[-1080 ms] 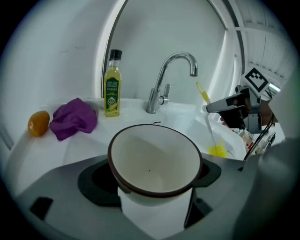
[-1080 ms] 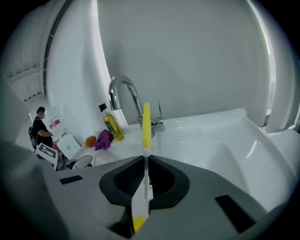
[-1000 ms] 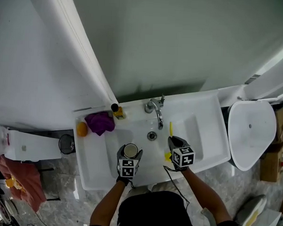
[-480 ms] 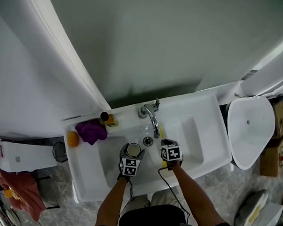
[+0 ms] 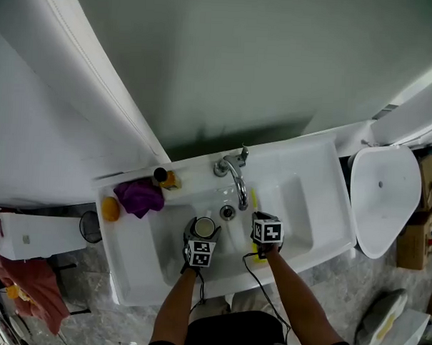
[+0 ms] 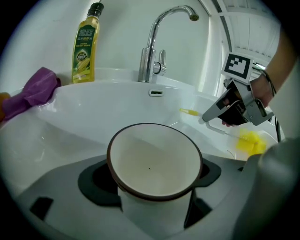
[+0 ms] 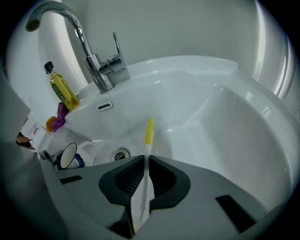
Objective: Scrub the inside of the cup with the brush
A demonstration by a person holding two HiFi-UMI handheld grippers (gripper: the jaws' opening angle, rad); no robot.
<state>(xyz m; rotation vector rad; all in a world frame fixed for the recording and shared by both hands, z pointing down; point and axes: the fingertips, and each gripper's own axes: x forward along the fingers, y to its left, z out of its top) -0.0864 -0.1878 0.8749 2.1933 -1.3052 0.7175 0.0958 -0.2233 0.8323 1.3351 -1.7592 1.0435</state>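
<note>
My left hand-held gripper (image 6: 154, 178) clamps the cup (image 6: 154, 161) over the sink (image 6: 93, 108). My right hand-held gripper (image 7: 144, 180) pinches the brush (image 7: 149, 133) by its handle. The print on the bottle (image 6: 84, 51) label is too small to read.

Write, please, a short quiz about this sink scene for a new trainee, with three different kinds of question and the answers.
1. True or false: the brush is already inside the cup.
2. What does the right gripper grip? A) the cup B) the brush C) nothing
3. What colour is the cloth lying on the rim of the sink?

Key
1. False: the cup sits in the left gripper, and the brush is apart from it.
2. B
3. Purple
</note>
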